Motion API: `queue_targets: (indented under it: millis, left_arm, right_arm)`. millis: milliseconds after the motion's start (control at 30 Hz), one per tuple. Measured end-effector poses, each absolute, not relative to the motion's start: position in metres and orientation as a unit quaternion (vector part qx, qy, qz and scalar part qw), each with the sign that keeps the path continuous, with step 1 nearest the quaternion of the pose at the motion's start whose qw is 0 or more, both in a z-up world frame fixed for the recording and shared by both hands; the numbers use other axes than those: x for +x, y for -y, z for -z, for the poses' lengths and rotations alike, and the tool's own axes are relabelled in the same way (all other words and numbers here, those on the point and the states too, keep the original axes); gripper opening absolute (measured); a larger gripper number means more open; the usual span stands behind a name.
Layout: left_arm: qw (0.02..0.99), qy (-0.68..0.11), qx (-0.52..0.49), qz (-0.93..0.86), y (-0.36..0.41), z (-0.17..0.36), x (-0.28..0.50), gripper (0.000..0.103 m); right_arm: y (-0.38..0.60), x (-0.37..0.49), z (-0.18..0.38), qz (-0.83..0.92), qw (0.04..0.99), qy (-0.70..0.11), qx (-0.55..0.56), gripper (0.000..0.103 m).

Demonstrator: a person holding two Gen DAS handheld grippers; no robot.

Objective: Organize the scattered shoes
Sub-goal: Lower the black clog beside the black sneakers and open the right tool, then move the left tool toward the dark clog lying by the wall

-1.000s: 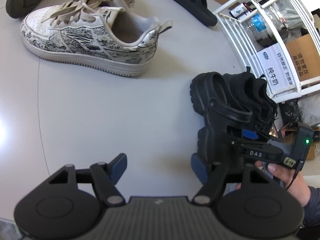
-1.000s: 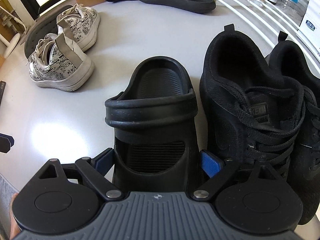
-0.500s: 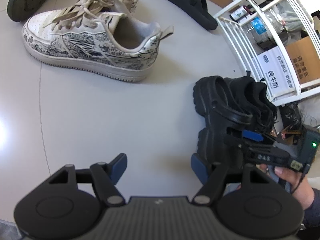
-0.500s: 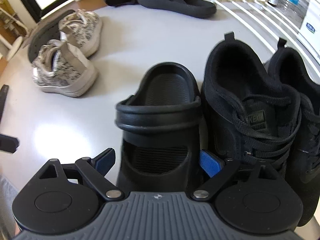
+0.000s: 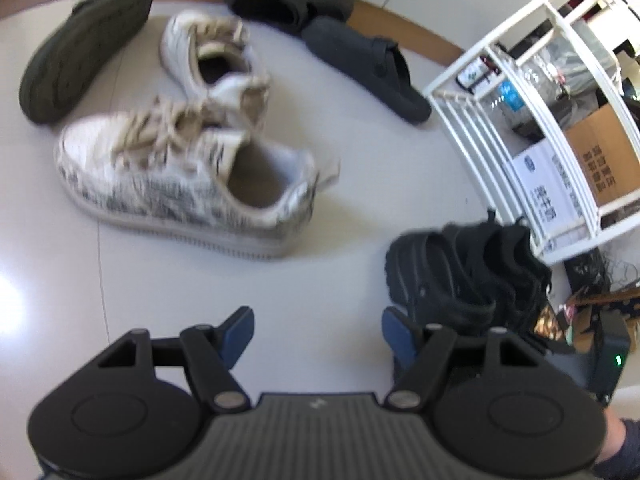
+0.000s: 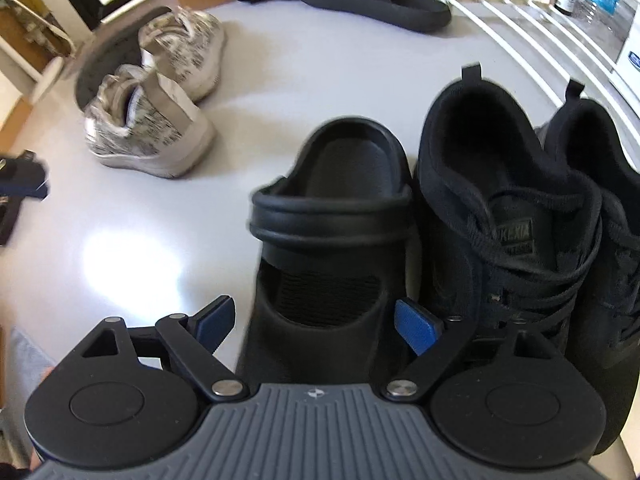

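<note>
Right wrist: right tongs (image 6: 316,322) wide apart astride black clog (image 6: 332,216) (contact unclear); left tongs (image 5: 318,336) apart, empty

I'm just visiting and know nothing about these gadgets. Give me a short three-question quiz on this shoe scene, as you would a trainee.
1. True or false: the right gripper has its jaws clamped shut on the black clog.
2. Which shoe stands directly beside the black clog, toward the white rack? A) a printed white sneaker B) a black lace-up sneaker C) a dark slide
3. Fill in: the left gripper holds ____.

Key
1. False: the jaws are open on either side of the clog.
2. B, the black lace-up sneaker.
3. Nothing; its jaws are open over bare floor.
</note>
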State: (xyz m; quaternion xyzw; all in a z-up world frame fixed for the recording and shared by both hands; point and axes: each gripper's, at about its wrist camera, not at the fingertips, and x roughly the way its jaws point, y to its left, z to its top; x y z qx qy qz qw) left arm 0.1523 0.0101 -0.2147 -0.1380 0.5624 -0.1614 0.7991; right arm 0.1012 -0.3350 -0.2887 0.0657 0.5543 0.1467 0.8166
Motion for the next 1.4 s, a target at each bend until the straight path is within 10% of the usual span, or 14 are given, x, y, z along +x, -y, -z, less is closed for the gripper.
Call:
queue_targets:
  millis: [800, 1400]
  left_arm:
    - [0.863, -0.485, -0.084, 0.112, 0.022, 0.125, 0.291, 0.073]
    - [0.871, -0.473, -0.094, 0.095, 0.053, 0.204, 0.379, 0.073]
  right_arm:
    - [0.375, 0.097, 0.238, -0.173, 0.864, -0.459, 0.111, 0.088]
    - [0.411, 0.1, 0.246, -0.159, 0.873, -0.451, 0.098, 0.088]
